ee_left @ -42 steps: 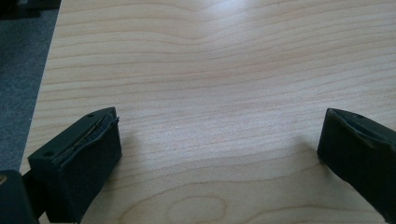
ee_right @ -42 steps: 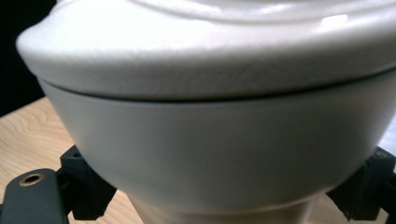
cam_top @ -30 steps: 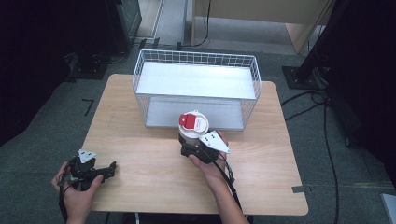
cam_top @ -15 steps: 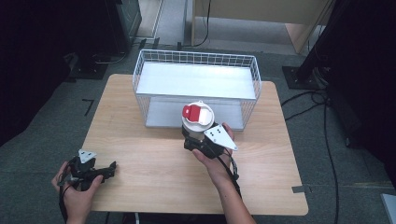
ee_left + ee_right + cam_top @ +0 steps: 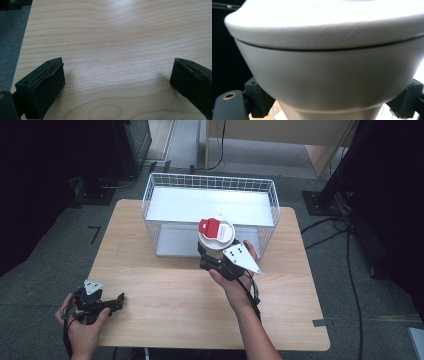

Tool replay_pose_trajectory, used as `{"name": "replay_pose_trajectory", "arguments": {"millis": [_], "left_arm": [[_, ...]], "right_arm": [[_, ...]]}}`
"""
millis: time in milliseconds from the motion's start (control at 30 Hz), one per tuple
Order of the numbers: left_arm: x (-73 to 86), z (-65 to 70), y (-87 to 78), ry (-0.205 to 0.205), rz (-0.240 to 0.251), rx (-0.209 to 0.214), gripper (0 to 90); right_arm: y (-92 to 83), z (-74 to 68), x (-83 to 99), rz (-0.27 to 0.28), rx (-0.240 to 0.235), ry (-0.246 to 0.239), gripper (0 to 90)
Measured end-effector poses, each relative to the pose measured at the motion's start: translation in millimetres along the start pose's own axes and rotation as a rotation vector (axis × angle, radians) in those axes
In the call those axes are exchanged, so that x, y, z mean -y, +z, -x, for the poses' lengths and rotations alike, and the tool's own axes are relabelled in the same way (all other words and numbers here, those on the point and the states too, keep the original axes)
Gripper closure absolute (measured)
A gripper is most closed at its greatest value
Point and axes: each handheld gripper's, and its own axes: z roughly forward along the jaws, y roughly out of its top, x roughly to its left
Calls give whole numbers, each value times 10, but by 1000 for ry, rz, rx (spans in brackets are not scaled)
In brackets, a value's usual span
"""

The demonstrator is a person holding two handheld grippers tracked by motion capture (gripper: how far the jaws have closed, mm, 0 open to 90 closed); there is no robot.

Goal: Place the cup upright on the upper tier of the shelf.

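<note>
Item: white cup [image 5: 216, 236] with a white lid bearing a red label, upright. Location: clamped between the jaws of the right gripper [image 5: 212, 254], raised off the table [image 5: 165, 290], directly ahead of the tool and just short of the near wall of the wire basket [image 5: 150, 200]. In the right gripper view the cup's [image 5: 322, 75] tapered body fills the space between both black jaws, which press on it low, under the flare.

Item: right gripper. State: clenched on the cup, held in the person's right hand [image 5: 235, 282].

Item: left gripper [image 5: 107, 303]. State: jaws spread wide, nothing between them; resting on the table near its front left corner, well apart from the cup. The left gripper view shows bare wood between the jaws.

Item: wire basket. White, open-topped, with a pale floor; beyond the right gripper.

Risks, judged:
- The grip sits low on a tapering wall; the cup may tip or slide upward out of the jaws if tilted.
- The cup's base may strike the basket's near rim if carried forward without more height.
- The lid may pop off under a harder squeeze.
</note>
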Motion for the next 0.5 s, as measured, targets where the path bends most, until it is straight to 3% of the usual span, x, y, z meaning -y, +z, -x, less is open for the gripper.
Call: {"name": "replay_pose_trajectory", "arguments": {"millis": [500], "left_arm": [[1, 0, 1, 0, 1, 0, 0]], "right_arm": [[104, 112, -370, 51, 32, -59, 121]]}}
